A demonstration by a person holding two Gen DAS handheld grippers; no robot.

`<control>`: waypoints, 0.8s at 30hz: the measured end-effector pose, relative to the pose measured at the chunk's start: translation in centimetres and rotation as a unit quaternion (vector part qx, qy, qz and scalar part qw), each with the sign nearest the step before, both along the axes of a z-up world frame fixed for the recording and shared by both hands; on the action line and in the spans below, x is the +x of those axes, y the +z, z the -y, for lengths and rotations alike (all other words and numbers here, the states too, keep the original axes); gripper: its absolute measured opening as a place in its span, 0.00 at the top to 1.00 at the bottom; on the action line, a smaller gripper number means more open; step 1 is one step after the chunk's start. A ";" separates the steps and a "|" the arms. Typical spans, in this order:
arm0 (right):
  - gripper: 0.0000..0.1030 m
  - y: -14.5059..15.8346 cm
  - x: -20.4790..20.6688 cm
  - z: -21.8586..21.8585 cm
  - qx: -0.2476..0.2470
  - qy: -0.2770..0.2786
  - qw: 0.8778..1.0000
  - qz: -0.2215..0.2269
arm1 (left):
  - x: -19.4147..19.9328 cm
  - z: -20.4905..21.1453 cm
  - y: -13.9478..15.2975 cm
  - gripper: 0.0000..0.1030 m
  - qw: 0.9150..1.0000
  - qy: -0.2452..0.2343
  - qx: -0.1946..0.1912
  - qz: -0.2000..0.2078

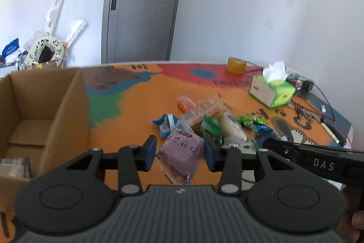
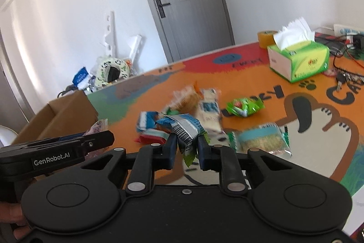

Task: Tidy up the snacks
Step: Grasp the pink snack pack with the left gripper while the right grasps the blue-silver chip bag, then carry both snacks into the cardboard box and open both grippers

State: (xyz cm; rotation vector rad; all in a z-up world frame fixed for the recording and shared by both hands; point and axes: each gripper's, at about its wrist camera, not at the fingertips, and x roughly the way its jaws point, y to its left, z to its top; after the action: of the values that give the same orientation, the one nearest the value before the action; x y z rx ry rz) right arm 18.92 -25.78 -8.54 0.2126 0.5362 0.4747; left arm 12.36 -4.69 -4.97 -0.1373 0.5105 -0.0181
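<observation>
Left gripper (image 1: 180, 153) clamps a purple pack (image 1: 182, 152), lifted off the table (image 1: 141, 106). Right gripper (image 2: 185, 149) pinches a blue-and-white pack (image 2: 186, 129), jaws narrow, also raised. Behind them a loose snack pile (image 1: 211, 120) lies mid-table, blurred. Cardboard box (image 1: 41, 111) stands left of the pile, flaps open, something clear in its near corner. Farther back: tissue box (image 1: 271, 89), tape roll (image 1: 236, 64), cables at the right edge.
</observation>
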 end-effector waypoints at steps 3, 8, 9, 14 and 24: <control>0.80 0.9 -0.3 -0.4 0.007 0.005 1.000 0.008 | -0.4 -0.5 1.0 0.59 1.000 0.007 -0.002 0.010; 0.80 2.1 -0.6 -1.2 0.011 0.014 1.000 0.023 | -1.2 -1.5 2.5 0.59 0.999 0.019 -0.003 0.027; 0.80 2.4 -0.6 -1.4 0.012 0.017 0.999 0.025 | -1.4 -1.8 2.7 0.59 0.999 0.022 -0.004 0.031; 0.80 3.4 -0.8 -2.4 0.015 0.028 0.999 0.033 | -2.3 -2.9 3.9 0.59 0.998 0.033 -0.006 0.044; 0.80 4.8 -0.8 -5.2 0.017 0.056 0.997 0.048 | -3.5 -5.9 4.9 0.59 0.997 0.061 -0.011 0.054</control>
State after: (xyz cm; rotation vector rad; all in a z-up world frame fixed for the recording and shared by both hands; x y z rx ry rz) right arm 18.13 -20.55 -3.77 0.1925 0.4483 0.5998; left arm 8.90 1.24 -0.05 -0.1882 0.3931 0.0872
